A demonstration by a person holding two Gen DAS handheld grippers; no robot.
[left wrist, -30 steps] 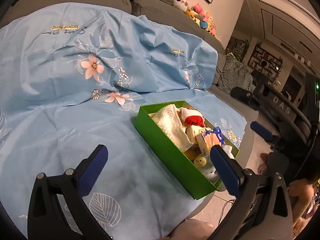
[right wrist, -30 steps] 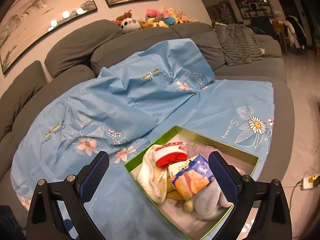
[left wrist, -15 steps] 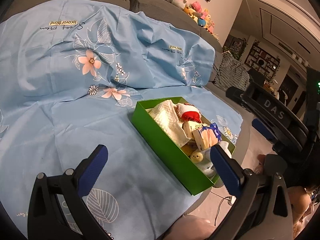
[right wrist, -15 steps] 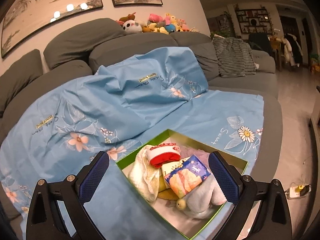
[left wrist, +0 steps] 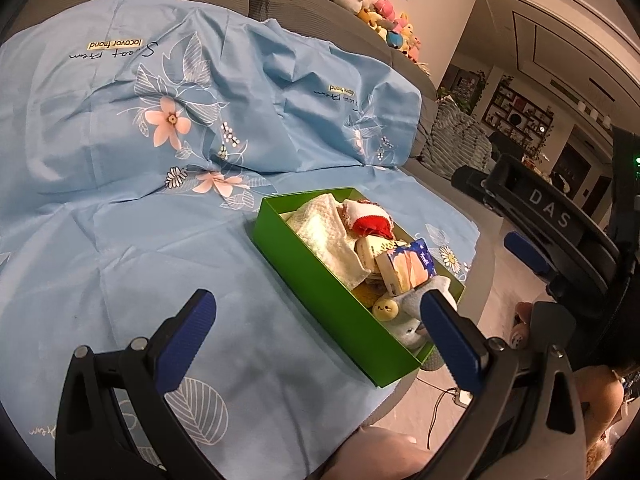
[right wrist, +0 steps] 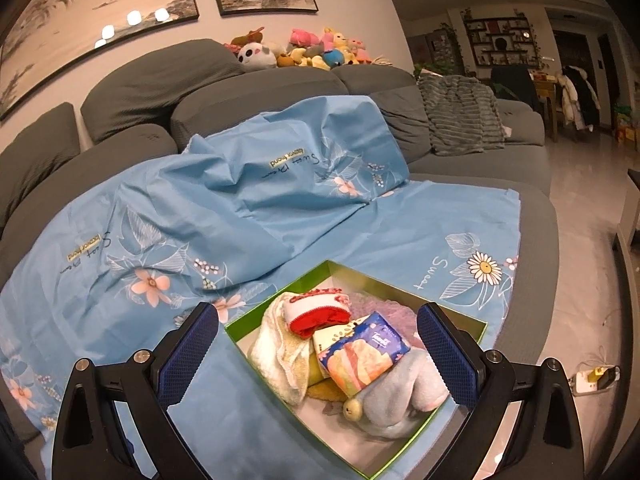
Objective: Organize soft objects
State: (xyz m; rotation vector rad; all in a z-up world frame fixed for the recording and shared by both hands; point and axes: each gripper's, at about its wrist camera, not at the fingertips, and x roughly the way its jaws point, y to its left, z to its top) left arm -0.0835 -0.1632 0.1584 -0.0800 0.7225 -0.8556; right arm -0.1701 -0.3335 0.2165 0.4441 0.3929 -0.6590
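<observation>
Both my left gripper (left wrist: 316, 314) and right gripper (right wrist: 318, 328) hang released and empty, and I worry the heaped tissue pack (right wrist: 362, 354) slides off if I nudge the green box (left wrist: 320, 292).

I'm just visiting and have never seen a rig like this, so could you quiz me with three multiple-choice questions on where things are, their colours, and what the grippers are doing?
1. Where does the green box sit?
A. on the floor
B. on the blue floral sheet over the sofa
C. on a shelf

2. What colour is the gripper fingers' padding?
A. blue
B. yellow
C. white

3. What state is the right gripper in?
A. shut on the tissue pack
B. shut on nothing
C. open, holding nothing

Answers:
1 B, the sheet lies under and around the box.
2 A, both pads are dark blue.
3 C, its fingers stand wide apart above the tissue pack.
</observation>
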